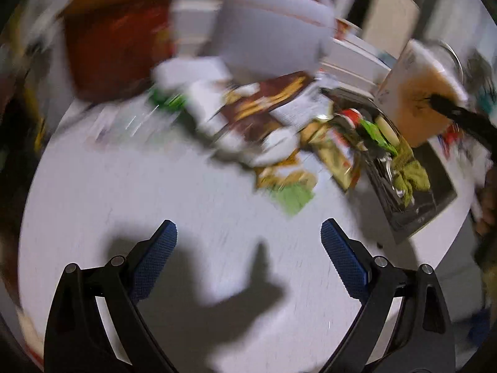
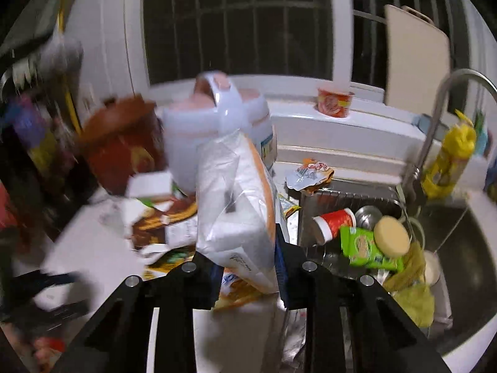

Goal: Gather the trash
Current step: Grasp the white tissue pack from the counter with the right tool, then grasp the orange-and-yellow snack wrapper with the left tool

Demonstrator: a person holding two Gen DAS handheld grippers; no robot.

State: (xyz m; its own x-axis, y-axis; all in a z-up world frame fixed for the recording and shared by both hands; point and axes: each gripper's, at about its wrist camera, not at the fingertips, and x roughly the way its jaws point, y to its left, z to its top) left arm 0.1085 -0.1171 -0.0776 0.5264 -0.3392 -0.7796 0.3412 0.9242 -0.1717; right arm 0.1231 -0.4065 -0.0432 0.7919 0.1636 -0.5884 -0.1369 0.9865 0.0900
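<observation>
- Far left, right wrist view: brown lidded pot on white counter, blurry; also seen top left in left wrist view.
- Just right of pot: white rice cooker w/ handle up, behind the trash pile.
- Left gripper: jaws spread wide, nothing btwn blue pads, over bare counter; its shadow falls on the surface.
- Trash pile mid-counter: brown snack box, torn wrappers, green scrap; heavy blur, details unclear.
- Right gripper: clamped on white plastic bag pack w/ orange edge, pack stands upright btwn fingers, above the wrapper pile.
- Behind, on window sill: red instant-noodle cup.
- Right of pack: sink holds rack w/ red paper cup on its side, green snack packet, round beige sponge-like disc, yellow-green cloth.
- Faucet arches over sink; yellow bottle beside it, far right.
</observation>
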